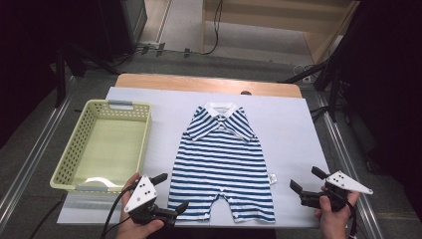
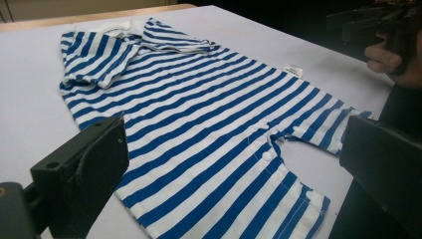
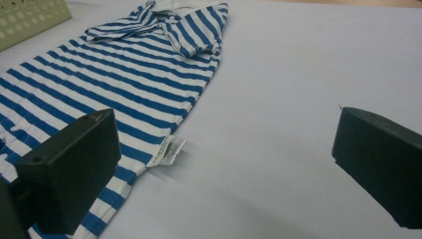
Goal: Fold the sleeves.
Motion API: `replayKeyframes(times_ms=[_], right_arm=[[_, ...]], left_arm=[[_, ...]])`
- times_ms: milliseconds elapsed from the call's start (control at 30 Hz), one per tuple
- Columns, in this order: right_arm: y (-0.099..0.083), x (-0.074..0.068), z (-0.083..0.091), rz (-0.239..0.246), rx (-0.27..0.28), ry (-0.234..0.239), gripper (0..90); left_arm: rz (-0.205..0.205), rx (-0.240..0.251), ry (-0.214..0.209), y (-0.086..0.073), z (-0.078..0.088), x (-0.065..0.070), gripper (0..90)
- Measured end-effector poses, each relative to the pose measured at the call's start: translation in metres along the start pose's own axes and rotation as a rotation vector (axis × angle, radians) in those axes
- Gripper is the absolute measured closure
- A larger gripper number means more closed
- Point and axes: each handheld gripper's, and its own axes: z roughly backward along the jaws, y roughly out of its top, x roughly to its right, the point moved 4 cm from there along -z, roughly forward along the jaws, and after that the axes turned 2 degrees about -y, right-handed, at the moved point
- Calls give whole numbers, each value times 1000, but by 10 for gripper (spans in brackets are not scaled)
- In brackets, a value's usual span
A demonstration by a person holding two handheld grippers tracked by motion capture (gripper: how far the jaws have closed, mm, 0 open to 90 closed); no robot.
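On the white table (image 1: pixel 293 129) the striped romper (image 1: pixel 221 164) lies lengthwise, collar away, both tools (image 1: pixel 173 191) (image 1: pixel 307 179) released.

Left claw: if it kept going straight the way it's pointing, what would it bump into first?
Probably the striped romper. The left claw stands open, pointing across its leg end, but depth is hard to judge.

Open table (image 1: pixel 293 124) right of romper (image 1: pixel 219 159)
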Motion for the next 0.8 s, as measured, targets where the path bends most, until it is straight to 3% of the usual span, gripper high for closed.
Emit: replayKeyframes(times_ms=[200,400,800], right_arm=[[1,1,2,5,2,-5,0],[-1,3,7,4,9,-9,0],[1,2,12,16,25,-1,0]], left_arm=[[-13,0,-4,7,-3,5,0],[-25,14,-14,24,-10,9,0],[-35,14,-22,58,-40,12,0]])
